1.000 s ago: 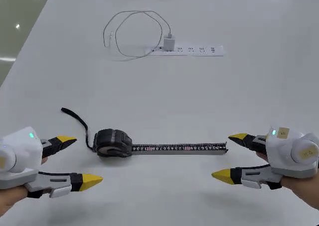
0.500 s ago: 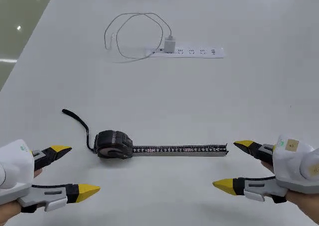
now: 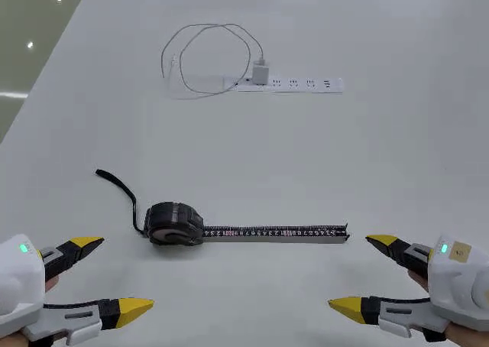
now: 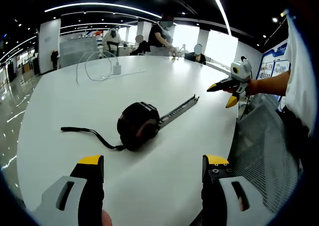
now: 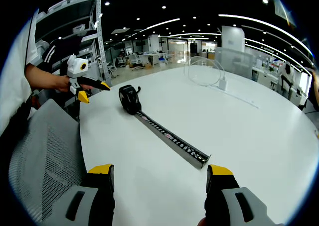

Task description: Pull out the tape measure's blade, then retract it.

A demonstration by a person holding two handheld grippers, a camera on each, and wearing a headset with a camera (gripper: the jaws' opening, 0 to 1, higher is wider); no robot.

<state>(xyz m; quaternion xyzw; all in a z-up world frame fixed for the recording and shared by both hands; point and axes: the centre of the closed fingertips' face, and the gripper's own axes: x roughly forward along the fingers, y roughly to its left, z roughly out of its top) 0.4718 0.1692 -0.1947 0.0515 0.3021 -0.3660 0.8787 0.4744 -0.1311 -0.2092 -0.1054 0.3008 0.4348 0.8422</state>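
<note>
Left gripper (image 3: 122, 274) is hovering with jaws apart, gripping nothing, near the tape measure (image 3: 174, 223) on its case side. Right gripper (image 3: 351, 272) is likewise gaping wide, sitting near the tip of the blade (image 3: 275, 231), not touching it. Tape measure is lying on the white table (image 3: 359, 156), blade extended flat toward the right gripper, black strap (image 3: 118, 186) trailing off the other way. Farther back, a power strip (image 3: 294, 82) is carrying a charger (image 3: 260, 72), its cable (image 3: 206, 56) looping.
</note>
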